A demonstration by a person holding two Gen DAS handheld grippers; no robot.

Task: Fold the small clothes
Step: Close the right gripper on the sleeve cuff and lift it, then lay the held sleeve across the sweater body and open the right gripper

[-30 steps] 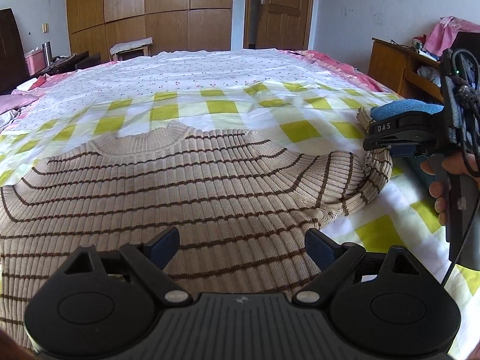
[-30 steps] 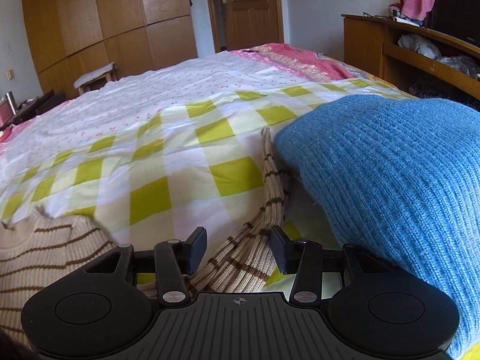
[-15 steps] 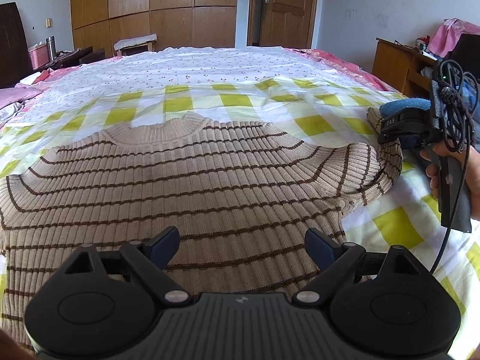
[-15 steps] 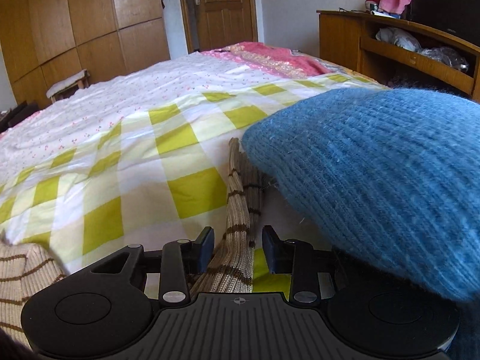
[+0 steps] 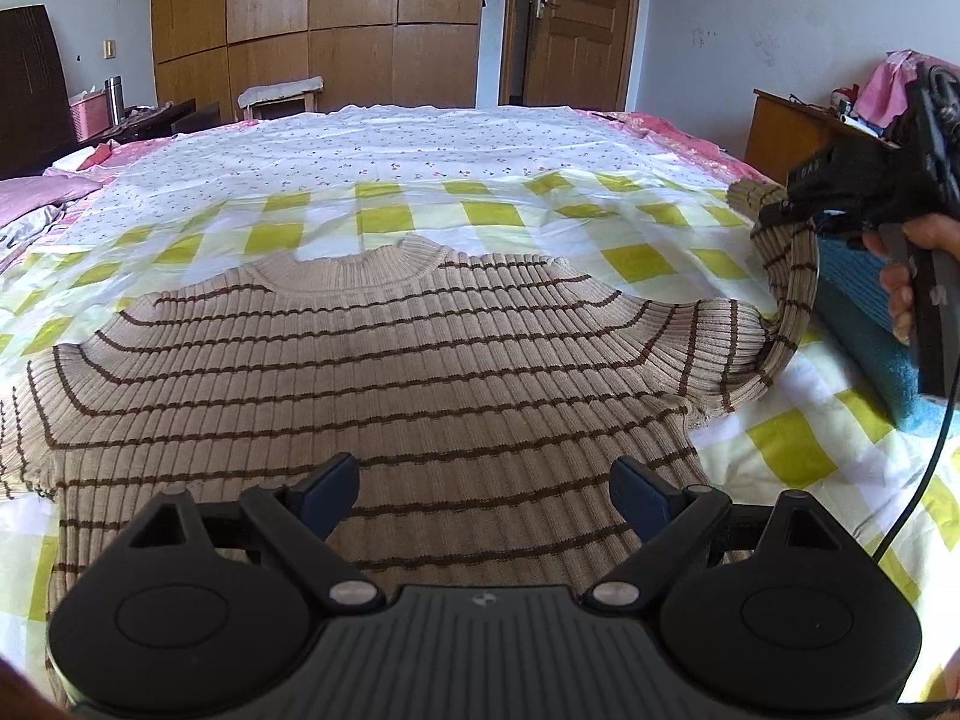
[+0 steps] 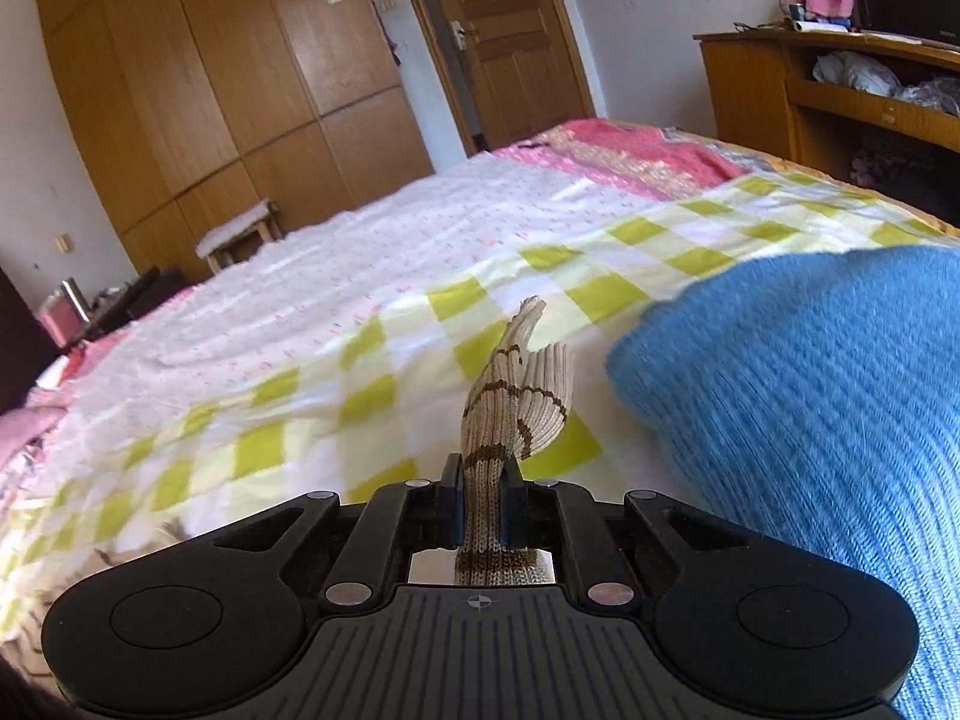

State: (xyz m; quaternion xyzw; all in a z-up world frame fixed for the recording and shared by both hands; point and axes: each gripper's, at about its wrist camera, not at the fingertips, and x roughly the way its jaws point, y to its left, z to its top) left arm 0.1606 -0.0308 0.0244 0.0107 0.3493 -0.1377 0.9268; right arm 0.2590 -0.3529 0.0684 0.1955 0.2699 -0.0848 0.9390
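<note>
On the checked bedspread point(image 5: 648, 252), striped sweater point(image 5: 372, 372) flat; right gripper point(image 6: 480, 507) clamped on sleeve cuff point(image 6: 516, 396), lifted; left gripper point(image 5: 480, 489) spread wide, empty. Next, probably: sleeve across chest.

The striped sweater point(image 5: 384, 384) runs under the left tool point(image 5: 483, 483) at the frame's bottom, its hem hidden and its left sleeve cut off. In the right wrist view, the bed cover point(image 6: 288, 360) is motion-blurred, and the blue sweater point(image 6: 810, 396) runs past the right edge.
</note>
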